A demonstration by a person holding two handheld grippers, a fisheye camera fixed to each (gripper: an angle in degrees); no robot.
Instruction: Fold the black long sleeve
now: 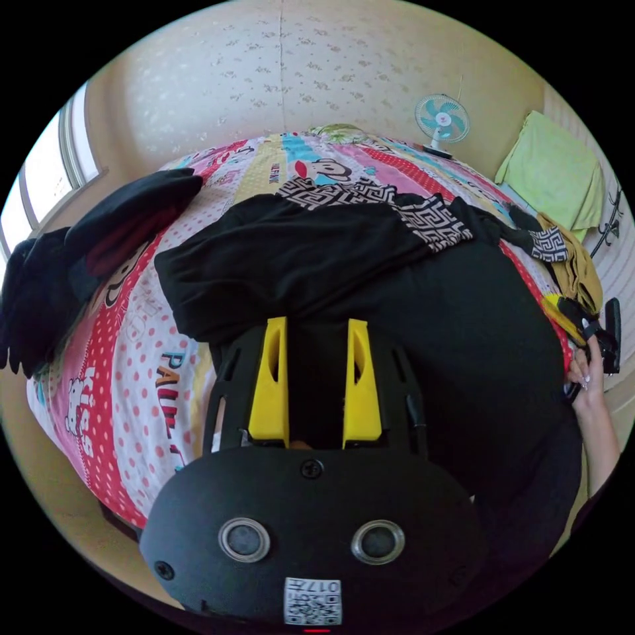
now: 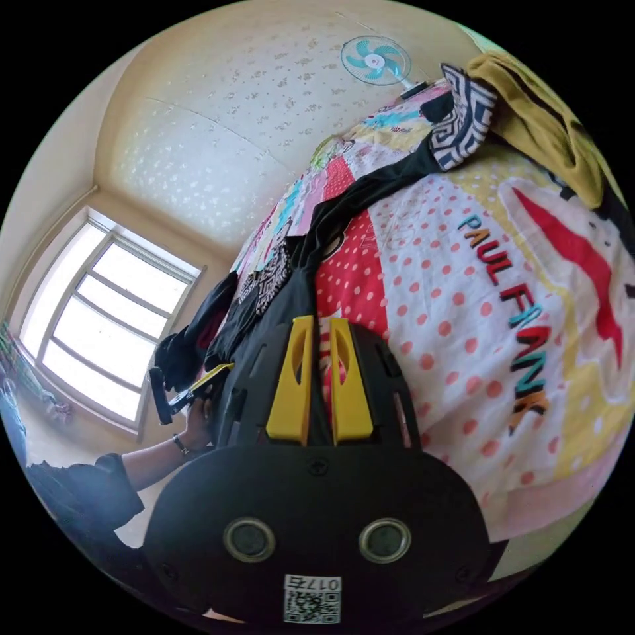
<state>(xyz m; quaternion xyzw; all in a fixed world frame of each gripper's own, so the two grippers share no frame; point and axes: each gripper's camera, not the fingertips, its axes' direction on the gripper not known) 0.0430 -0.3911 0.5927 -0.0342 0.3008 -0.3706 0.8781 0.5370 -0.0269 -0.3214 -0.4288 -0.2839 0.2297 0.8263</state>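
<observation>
Bedding in bright cartoon print is seen in the left gripper view, with the black long sleeve spread across it, its patterned trim toward the far wall; the left gripper is held over the garment, yellow jaws parted, nothing between them; a hand is seen at the bed's right edge. In the right gripper view, the right gripper is nearly closed, its jaws narrowly apart over the shirt's edge; whether cloth is pinched cannot be told; a fan is seen by the wall.
</observation>
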